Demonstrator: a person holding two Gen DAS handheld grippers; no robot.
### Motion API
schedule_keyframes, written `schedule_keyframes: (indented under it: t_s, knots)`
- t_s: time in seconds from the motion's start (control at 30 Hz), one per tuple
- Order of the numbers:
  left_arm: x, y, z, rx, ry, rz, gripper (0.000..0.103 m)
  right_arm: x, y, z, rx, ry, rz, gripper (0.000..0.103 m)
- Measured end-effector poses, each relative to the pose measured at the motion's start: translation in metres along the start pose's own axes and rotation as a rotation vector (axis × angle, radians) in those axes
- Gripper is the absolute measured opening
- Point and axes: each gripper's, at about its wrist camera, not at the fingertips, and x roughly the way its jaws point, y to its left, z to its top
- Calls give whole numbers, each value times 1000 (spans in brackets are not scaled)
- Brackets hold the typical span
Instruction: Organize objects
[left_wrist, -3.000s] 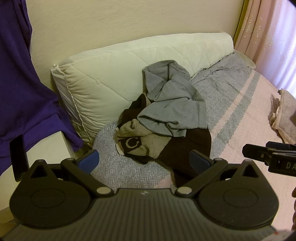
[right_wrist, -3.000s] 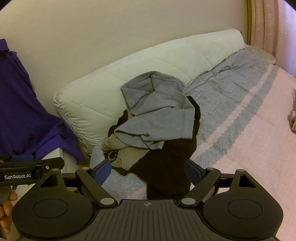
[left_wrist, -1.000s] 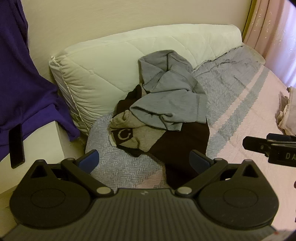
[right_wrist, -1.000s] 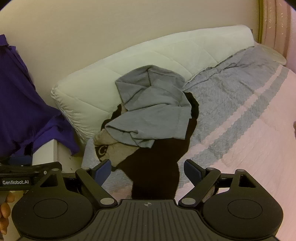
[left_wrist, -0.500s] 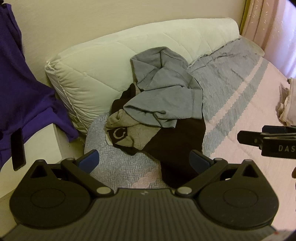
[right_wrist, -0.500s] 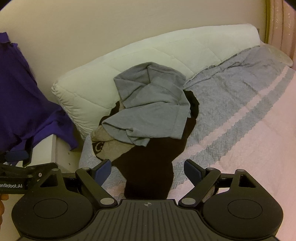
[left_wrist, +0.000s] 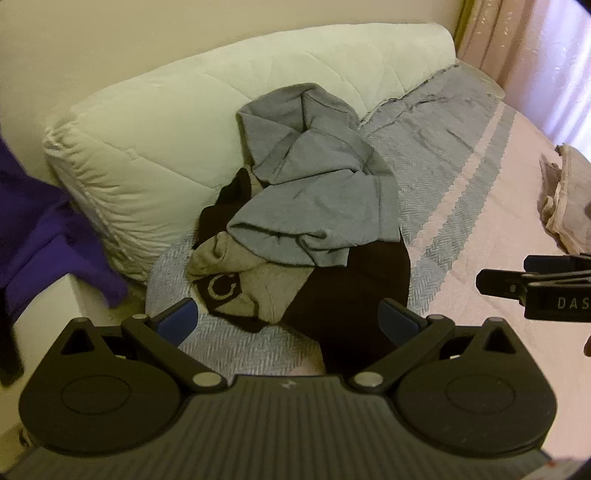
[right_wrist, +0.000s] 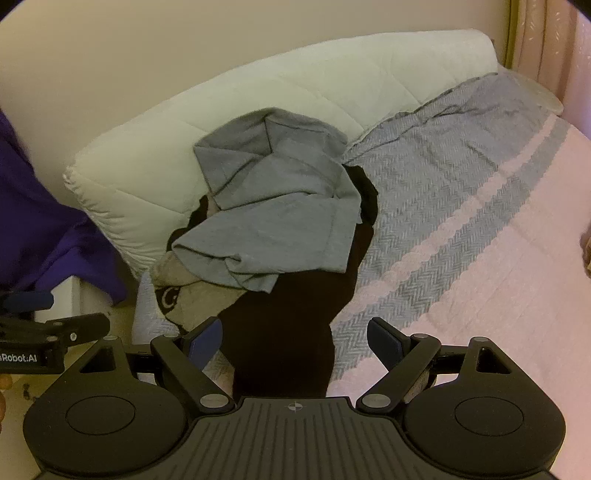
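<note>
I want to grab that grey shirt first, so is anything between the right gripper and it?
Nothing visible blocks it. The right gripper is open above the black garment, and the grey shirt lies on top of the pile, uncovered, just beyond.

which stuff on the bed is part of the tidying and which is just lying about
Job:
grey garment
dark garment
beige garment with a C
left gripper and right gripper, both open

Lying about:
white pillow
purple cloth
curtain
</note>
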Motion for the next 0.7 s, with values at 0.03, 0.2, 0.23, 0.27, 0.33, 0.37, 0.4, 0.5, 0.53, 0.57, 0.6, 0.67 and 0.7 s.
schedule_keyframes:
  t_s: [0.03, 0.2, 0.23, 0.27, 0.33, 0.37, 0.4, 0.5, 0.53, 0.57, 0.6, 0.67, 0.7]
  knots:
    - [6, 4, 3, 5, 8, -8, 102, 4, 2, 2, 1, 4, -11, 83]
    - [32, 23, 17, 13, 30, -29, 102, 27, 11, 15, -7, 25, -42, 83]
    - [36, 27, 20, 11, 35, -34, 102, 31, 13, 17, -12, 30, -45, 83]
    - [41, 31, 22, 8, 41, -37, 102, 36, 16, 19, -17, 35, -47, 83]
    - [50, 39, 25, 3, 51, -40, 102, 46, 20, 25, -33, 41, -47, 83]
    - [54, 42, 27, 3, 55, -39, 102, 51, 23, 27, -44, 41, -45, 83]
    - [58, 46, 27, 2, 59, -39, 102, 56, 25, 29, -58, 39, -42, 83]
    - [72, 54, 27, 34, 56, -40, 102, 72, 36, 34, -146, 18, -21, 83]
    - [78, 57, 26, 60, 48, -44, 102, 79, 41, 35, -199, 8, -21, 83]
    - [84, 60, 25, 86, 38, -47, 102, 86, 45, 36, -253, -1, -23, 83]
    - [91, 63, 23, 118, 25, -45, 102, 93, 49, 35, -313, -11, -23, 83]
    - [105, 66, 18, 184, 12, -34, 102, 113, 61, 30, -477, -27, -31, 83]
    - [114, 68, 16, 220, 13, -33, 102, 124, 67, 26, -567, -32, -38, 83]
